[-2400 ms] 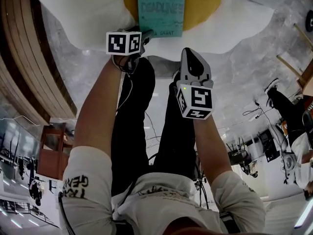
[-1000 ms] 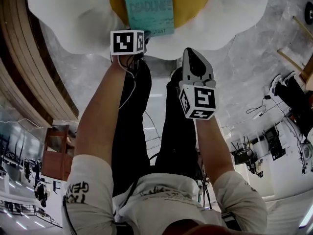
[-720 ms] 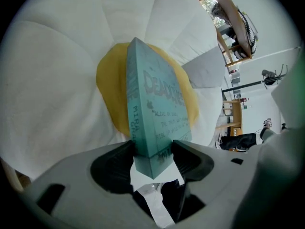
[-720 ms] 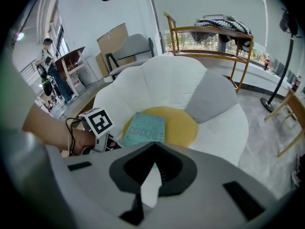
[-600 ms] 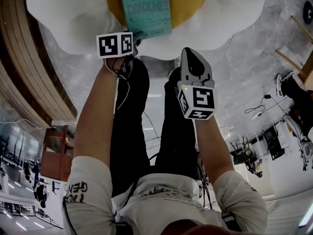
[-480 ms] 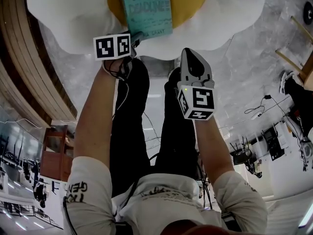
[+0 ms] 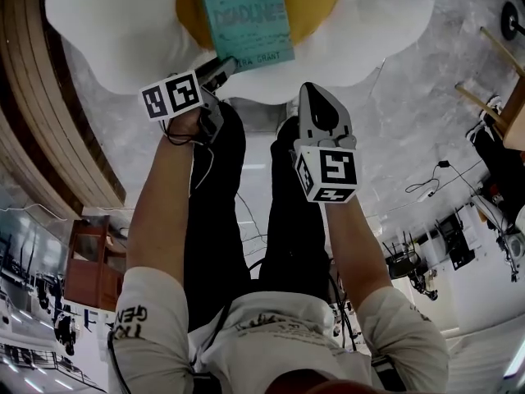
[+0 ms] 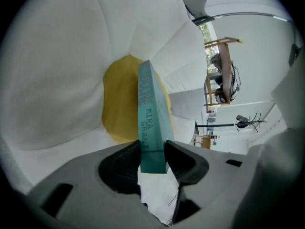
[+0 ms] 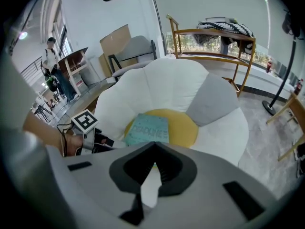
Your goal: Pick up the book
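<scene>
one book (image 8: 153,123), seemingly in left tongs (image 8: 152,150)

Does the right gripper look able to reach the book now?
Probably yes: nothing lies between the right gripper and the book. The left gripper, whose jaws have just been closing on its near corner, leaves the right side free.

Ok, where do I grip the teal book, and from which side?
Grip the book at its near spine corner, from the person's side: it is thin and that end sticks out past the yellow centre, so jaws can straddle both covers. The left gripper's jaws have just been closing there, on the spine.
</scene>
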A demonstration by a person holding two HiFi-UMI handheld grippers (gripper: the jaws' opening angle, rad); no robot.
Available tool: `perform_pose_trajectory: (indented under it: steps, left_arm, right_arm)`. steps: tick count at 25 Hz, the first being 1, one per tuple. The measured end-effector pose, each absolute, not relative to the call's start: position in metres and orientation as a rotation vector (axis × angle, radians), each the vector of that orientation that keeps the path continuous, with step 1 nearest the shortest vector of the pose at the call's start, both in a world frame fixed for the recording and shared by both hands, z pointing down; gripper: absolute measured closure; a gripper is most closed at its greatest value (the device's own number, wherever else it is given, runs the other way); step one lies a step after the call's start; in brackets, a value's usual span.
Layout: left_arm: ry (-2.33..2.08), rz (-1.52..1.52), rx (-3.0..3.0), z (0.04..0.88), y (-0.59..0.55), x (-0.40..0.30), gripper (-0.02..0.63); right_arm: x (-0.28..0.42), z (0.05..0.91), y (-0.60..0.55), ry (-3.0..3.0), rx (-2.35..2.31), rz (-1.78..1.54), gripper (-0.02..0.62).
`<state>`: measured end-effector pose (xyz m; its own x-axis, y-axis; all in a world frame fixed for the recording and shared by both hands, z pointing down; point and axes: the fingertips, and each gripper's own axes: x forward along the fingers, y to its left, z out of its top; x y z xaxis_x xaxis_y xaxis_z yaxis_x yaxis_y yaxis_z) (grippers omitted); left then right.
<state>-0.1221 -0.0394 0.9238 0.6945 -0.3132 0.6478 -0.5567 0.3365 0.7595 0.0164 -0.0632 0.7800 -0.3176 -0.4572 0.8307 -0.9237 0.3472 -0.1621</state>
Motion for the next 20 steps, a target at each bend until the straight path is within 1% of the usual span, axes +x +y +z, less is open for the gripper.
perform_pose_trajectory:
  steps: [6, 10, 20]
  left_arm:
    - [-0.821, 0.037, 1.264, 0.897, -0.055, -0.109, 0.422]
    - [-0.828, -0.067, 1.269, 0.868, -0.07, -0.104, 0.422]
    - [-0.88, -0.318, 1.38, 0.704, -0.124, -0.097, 0.423]
  right_arm:
    - [0.02, 0.764, -0.067, -1.927, 1.202, 0.829, 0.571]
    - [0.021, 0.733, -0.081, -1.958, 1.229, 0.805, 0.571]
    - [0.019, 0.607, -0.126, -2.115, 1.319, 0.642, 0.571]
